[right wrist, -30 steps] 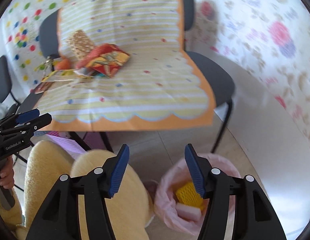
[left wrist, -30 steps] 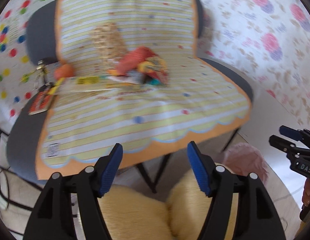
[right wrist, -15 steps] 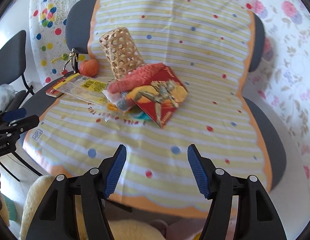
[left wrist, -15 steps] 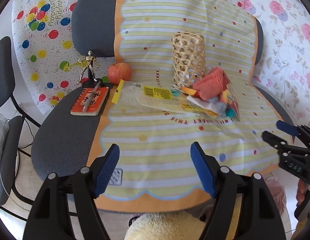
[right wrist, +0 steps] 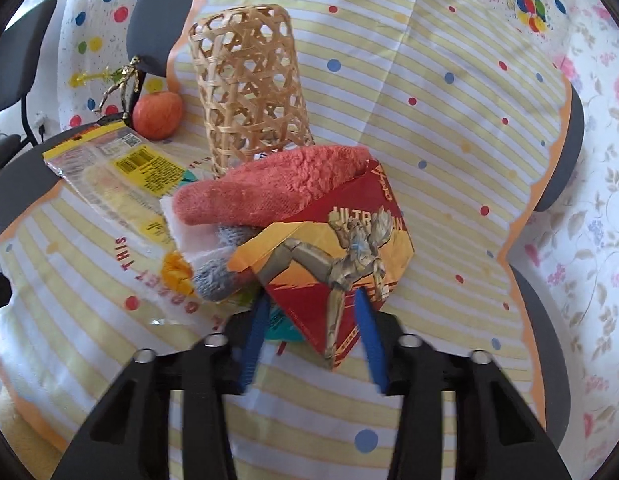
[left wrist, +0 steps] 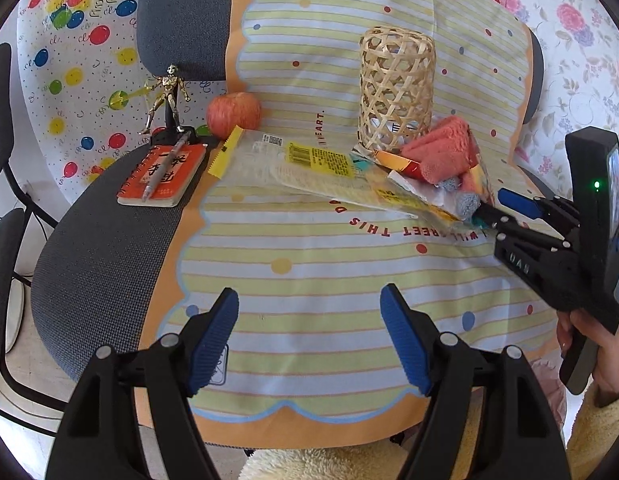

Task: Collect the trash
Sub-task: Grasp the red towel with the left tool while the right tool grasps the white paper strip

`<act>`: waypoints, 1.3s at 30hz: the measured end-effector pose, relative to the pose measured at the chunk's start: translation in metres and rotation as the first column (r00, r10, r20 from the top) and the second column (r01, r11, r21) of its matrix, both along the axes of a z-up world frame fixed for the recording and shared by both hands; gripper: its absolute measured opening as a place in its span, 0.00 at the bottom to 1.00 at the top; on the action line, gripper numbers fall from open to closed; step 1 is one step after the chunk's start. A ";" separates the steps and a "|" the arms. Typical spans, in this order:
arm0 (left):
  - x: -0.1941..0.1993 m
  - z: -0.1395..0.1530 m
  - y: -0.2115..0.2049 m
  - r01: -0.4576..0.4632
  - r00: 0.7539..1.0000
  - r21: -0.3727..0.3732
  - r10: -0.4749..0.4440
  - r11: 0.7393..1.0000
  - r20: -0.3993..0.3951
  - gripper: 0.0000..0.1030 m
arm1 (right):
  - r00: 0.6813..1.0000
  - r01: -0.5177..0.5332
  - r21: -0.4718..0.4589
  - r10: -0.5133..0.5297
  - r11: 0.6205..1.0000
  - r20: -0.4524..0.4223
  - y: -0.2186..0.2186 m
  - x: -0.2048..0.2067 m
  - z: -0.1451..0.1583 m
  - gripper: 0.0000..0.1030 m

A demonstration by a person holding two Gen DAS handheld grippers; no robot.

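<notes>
A pile of trash lies on the striped cloth (left wrist: 317,280): a red and yellow Ultraman carton (right wrist: 333,256), a clear yellow-labelled wrapper (right wrist: 121,168) (left wrist: 309,164), white paper and grey bits. A folded red towel (right wrist: 269,188) (left wrist: 441,152) lies on the pile. My right gripper (right wrist: 309,308) is open, its blue fingers on either side of the carton's near corner; it also shows in the left wrist view (left wrist: 505,204). My left gripper (left wrist: 309,320) is open and empty above the cloth's near part.
A woven basket (left wrist: 395,88) (right wrist: 249,84) stands behind the pile. An apple (left wrist: 233,114), a gold figurine (left wrist: 167,100) and an orange notebook with a pen (left wrist: 163,174) are at the left. The cloth covers a grey chair seat (left wrist: 105,248).
Both grippers have risen from the floor and pink bag to the chair. The right gripper has closed in on the pile and now straddles the carton's corner, its jaws narrower than before.
</notes>
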State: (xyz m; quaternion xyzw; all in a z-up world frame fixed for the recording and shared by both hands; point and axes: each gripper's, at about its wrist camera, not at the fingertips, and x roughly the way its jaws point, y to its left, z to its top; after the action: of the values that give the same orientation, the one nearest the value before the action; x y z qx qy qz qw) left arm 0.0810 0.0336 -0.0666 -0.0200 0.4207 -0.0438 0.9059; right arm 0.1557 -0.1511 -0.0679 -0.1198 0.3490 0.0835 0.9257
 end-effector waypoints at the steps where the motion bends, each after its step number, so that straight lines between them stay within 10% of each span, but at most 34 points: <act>1: -0.001 0.001 0.001 -0.001 1.000 0.003 0.001 1.000 0.002 0.69 | 1.000 0.010 0.030 -0.010 1.000 0.004 -0.007 -0.003 0.003 0.22; 6: -0.003 0.006 0.000 -0.004 1.000 0.013 0.004 1.000 0.015 0.69 | 0.996 0.054 0.142 -0.064 0.988 0.066 -0.041 -0.030 0.024 0.00; 17: -0.009 0.018 -0.018 0.049 0.997 -0.006 -0.049 0.999 0.057 0.69 | 0.940 0.220 0.368 -0.298 0.903 0.169 -0.129 -0.106 0.066 0.00; 21: 0.005 0.024 -0.042 0.099 0.993 0.004 -0.099 0.995 0.060 0.69 | 0.971 0.185 0.392 -0.228 0.901 0.066 -0.136 -0.104 0.050 0.00; 39: 0.123 0.022 -0.160 0.198 0.977 0.112 -0.206 0.974 0.058 0.69 | 0.968 0.250 0.437 -0.239 0.864 -0.082 -0.165 -0.076 0.002 0.44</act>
State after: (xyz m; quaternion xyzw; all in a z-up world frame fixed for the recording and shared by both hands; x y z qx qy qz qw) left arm 0.2036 -0.1259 -0.0444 0.0725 0.3908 -0.1141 0.9105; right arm 0.0802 -0.3157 -0.0655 0.1406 0.3444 0.0443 0.9272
